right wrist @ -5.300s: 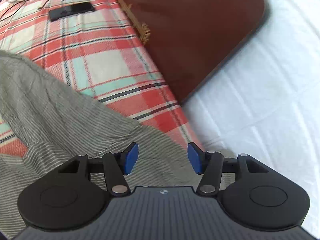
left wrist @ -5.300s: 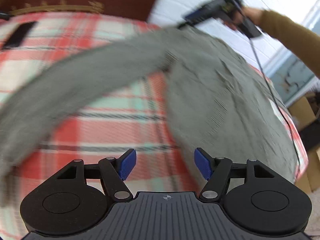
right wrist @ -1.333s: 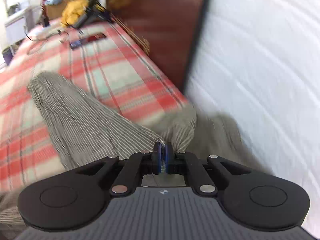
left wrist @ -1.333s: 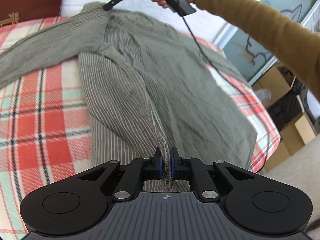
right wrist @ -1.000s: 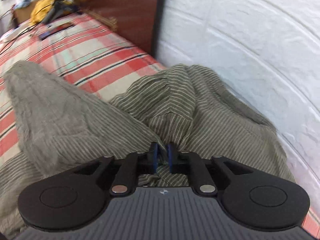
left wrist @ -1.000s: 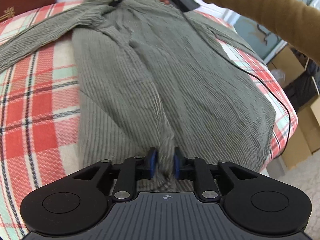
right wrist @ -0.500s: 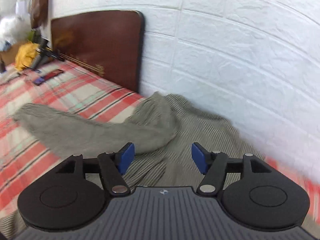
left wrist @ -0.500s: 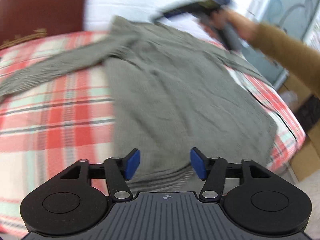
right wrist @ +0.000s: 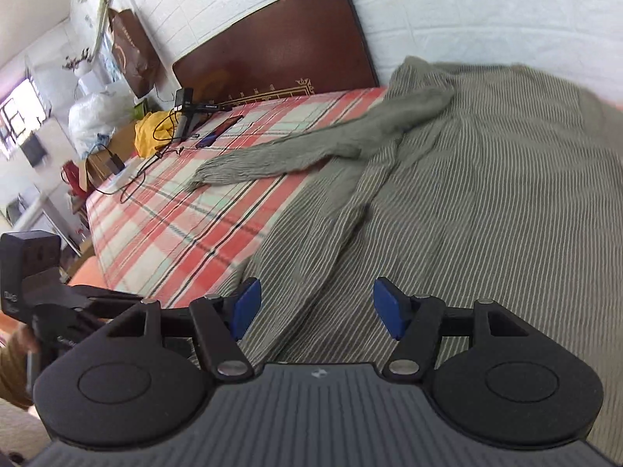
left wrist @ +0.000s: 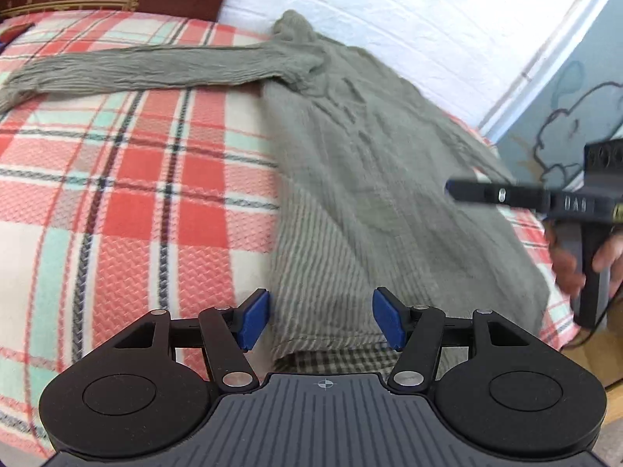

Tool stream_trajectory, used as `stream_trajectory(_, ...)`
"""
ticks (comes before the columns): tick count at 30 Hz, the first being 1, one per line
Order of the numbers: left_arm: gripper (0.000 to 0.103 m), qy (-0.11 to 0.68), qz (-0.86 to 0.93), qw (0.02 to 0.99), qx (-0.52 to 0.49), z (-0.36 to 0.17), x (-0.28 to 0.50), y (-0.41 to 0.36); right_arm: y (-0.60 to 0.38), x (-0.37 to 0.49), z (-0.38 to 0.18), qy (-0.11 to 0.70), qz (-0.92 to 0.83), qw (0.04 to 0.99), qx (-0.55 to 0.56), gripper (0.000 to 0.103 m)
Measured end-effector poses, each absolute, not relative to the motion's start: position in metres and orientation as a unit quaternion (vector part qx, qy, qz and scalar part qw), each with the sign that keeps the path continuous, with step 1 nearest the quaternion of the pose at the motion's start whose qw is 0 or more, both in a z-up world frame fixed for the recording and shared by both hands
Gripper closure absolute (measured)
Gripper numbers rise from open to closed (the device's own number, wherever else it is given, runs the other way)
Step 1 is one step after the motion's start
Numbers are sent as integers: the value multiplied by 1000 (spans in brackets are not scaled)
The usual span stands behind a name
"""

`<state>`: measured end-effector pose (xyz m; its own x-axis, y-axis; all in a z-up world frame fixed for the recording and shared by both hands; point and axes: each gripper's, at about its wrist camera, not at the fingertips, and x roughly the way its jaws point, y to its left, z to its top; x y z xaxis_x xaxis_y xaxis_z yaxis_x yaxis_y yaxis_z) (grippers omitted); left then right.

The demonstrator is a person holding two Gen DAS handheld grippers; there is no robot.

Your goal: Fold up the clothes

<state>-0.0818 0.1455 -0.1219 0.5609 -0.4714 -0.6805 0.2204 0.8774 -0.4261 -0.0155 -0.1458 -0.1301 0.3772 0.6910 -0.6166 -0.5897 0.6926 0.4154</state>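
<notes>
Only the right wrist view shows the phone (right wrist: pixel 220 131), upper left. Striped shirt (left wrist: pixel 373 194) lies beyond both spread-jawed grippers: left gripper (left wrist: pixel 320 320) unloaded; right gripper (right wrist: pixel 316 307) opening, empty.

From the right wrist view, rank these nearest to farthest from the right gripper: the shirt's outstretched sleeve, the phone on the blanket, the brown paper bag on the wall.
1. Shirt sleeve, stretched across the plaid blanket, ahead and left of the right gripper.
2. Phone, farther up the blanket near the headboard.
3. Brown paper bag, hanging on the wall, upper left.
</notes>
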Motion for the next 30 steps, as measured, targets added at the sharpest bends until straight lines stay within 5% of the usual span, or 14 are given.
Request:
stream_trajectory(12, 30, 409, -237, 868, -154, -131, -80, 149, -121, -33, -160, 470, 351, 805, 91, 31)
stream_trajectory(16, 40, 406, -248, 866, -152, -133, -75, 149, -115, -34, -160, 477, 348, 803, 82, 31)
stream_trajectory(18, 57, 408, -248, 867, -144, -133, -74, 149, -111, -35, -158, 482, 350, 800, 70, 50)
stream_trajectory(19, 75, 408, -248, 868, -140, -132, -74, 148, -110, -35, -157, 485, 352, 798, 70, 54)
stream_trajectory(20, 91, 406, -248, 869, -137, -132, -75, 149, -109, -35, -156, 487, 354, 795, 70, 72)
stream_trajectory(21, 94, 403, -250, 870, -137, -130, -77, 150, -108, -35, -154, 490, 356, 793, 71, 99)
stream_trajectory(30, 97, 371, -285, 865, -179, -113, -102, 171, -105, -36, -132, 477, 402, 776, 94, 101)
